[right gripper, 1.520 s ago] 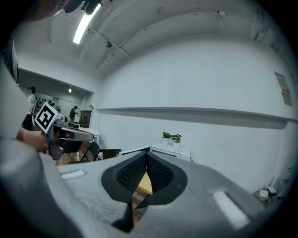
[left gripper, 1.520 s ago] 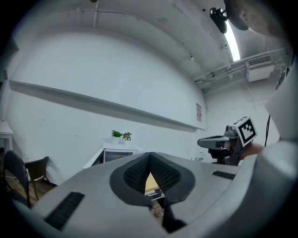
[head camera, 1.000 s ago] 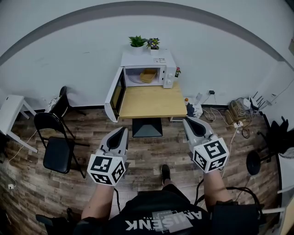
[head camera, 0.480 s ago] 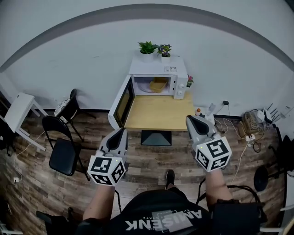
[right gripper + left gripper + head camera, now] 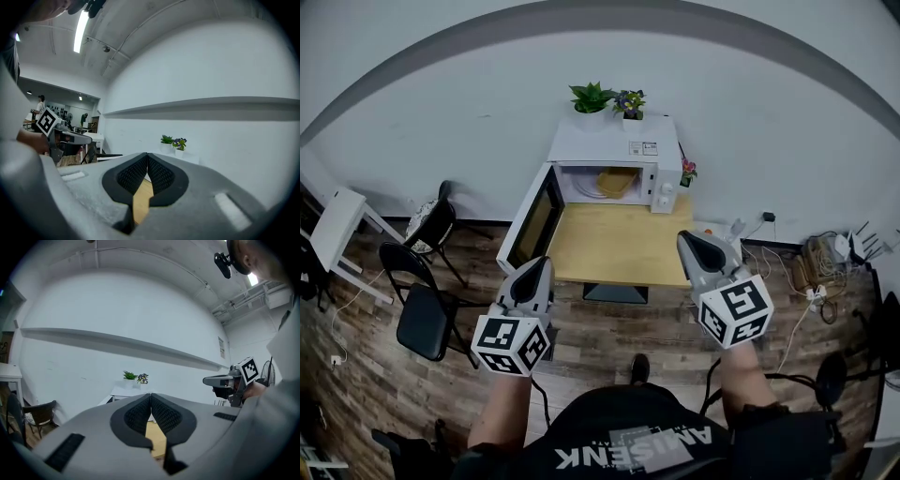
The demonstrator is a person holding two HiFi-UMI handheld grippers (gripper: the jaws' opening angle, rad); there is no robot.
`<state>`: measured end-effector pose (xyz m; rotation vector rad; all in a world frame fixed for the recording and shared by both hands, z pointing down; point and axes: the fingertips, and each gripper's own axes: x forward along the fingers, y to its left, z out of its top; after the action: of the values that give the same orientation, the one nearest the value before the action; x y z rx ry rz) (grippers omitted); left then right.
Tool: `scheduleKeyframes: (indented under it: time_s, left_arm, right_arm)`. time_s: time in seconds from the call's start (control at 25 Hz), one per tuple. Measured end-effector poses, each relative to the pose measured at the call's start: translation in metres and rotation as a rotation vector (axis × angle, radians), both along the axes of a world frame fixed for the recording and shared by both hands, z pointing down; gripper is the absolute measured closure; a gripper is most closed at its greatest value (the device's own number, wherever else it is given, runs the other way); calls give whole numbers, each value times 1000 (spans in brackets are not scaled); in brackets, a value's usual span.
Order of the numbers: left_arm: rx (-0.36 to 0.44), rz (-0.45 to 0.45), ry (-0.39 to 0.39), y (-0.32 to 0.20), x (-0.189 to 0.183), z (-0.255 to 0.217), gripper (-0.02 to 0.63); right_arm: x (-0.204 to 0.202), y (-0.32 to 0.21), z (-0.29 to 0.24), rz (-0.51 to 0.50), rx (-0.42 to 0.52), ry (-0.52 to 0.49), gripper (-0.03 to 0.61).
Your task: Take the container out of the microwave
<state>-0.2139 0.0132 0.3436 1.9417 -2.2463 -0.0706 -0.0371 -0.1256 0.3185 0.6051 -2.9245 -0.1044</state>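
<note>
The person has closed in on the microwave over the last second, and it fills more of the head view than it did. At the far left a black folding chair (image 5: pixel 425 314) stands on the wood floor (image 5: pixel 600 328), clear of the route.

Next comes the microwave door (image 5: pixel 530 223), swung wide open to the left as it was a second ago, so nothing needs opening. The left tongs (image 5: pixel 538 264) have their jaws pressed together with nothing between them. They have come up to just below that door's lower corner, by the front-left corner of the desk (image 5: pixel 619 253).

At the back of the desk stands the white microwave (image 5: pixel 614 150), with two potted plants (image 5: pixel 607 97) on its roof. The yellowish container (image 5: pixel 617 182) sits inside the cavity on the pale turntable plate (image 5: pixel 586 184), untouched and well apart from both tongs. A small flower pot (image 5: pixel 687 172) sits at the microwave's right side.

The right tongs (image 5: pixel 686 240) are likewise closed and empty. They have moved from short of the desk to over its front-right corner in the head view. Cables (image 5: pixel 816 272) trail on the floor at the far right.

The approach looks nearly finished, but the reach into the cavity has not begun. Whichever tongs take the container will have to open before going in. The right side looks the freer path, since the open door crowds the left.
</note>
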Motion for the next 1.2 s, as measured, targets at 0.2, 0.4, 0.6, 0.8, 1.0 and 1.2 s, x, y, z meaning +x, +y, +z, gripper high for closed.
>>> scheduleKeyframes:
  time_s: [0.2,0.4,0.6,0.8,1.0,1.2]
  left_arm:
    - [14,7,61,-41,2,1,611]
    - [-13,-8,28,-77,7,1,611]
    - [-29,-11,22,-112,14,6,611]
    - [-56,-21,5,-139,16,10,609]
    - [-71,7,1,-160,16,16,557]
    - [-82,56,3,-183,3,25,523]
  right_arm:
    - [-2,-41,5,-30,-14,-1,572]
    - [-1,-75,8,-65,-27,-5,572]
    - [1,-104,12,-92,-41,-18,572]
    - [5,-129,14,-116,-43,-16,565]
    - [1,-147,19,-106,-67,-26,561]
    - [-12,-161,22,-78,-73,-22,558]
